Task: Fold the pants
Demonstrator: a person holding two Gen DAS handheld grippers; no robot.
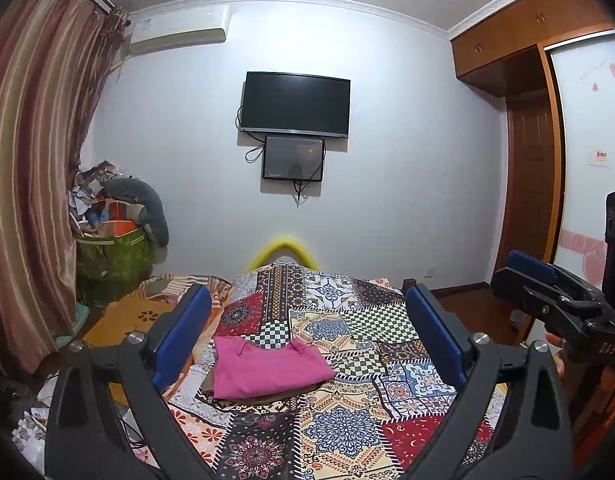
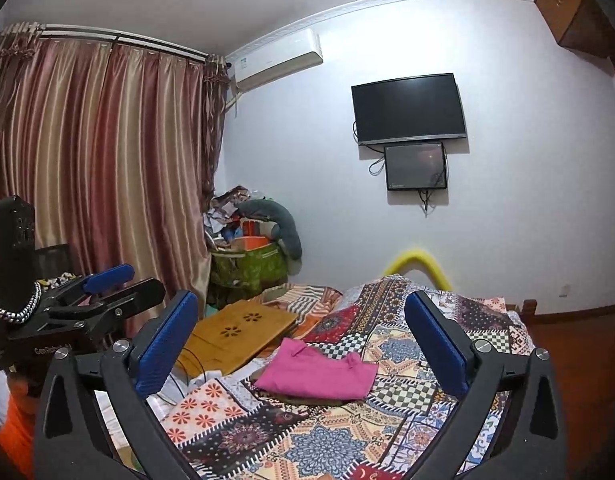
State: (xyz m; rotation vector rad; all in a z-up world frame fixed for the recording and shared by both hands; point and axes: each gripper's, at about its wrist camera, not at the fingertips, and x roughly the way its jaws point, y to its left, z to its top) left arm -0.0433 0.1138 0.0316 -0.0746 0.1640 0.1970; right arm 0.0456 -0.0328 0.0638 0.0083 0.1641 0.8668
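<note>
The pink pants (image 1: 265, 370) lie folded into a compact rectangle on the patchwork bedspread (image 1: 347, 432); they also show in the right wrist view (image 2: 317, 374). My left gripper (image 1: 307, 320) is open and empty, held above the bed with the pants below and between its blue pads (image 1: 183, 330). My right gripper (image 2: 301, 328) is open and empty, also above the bed and apart from the pants. Each gripper shows in the other's view, the right one (image 1: 547, 280) at the right edge, the left one (image 2: 107, 284) at the left.
A wooden lap tray (image 2: 235, 332) lies on the bed left of the pants. A cluttered green bin (image 2: 247, 268) stands by the striped curtain (image 2: 99, 168). A TV (image 1: 295, 104) hangs on the far wall. A wooden wardrobe (image 1: 527, 184) stands at the right.
</note>
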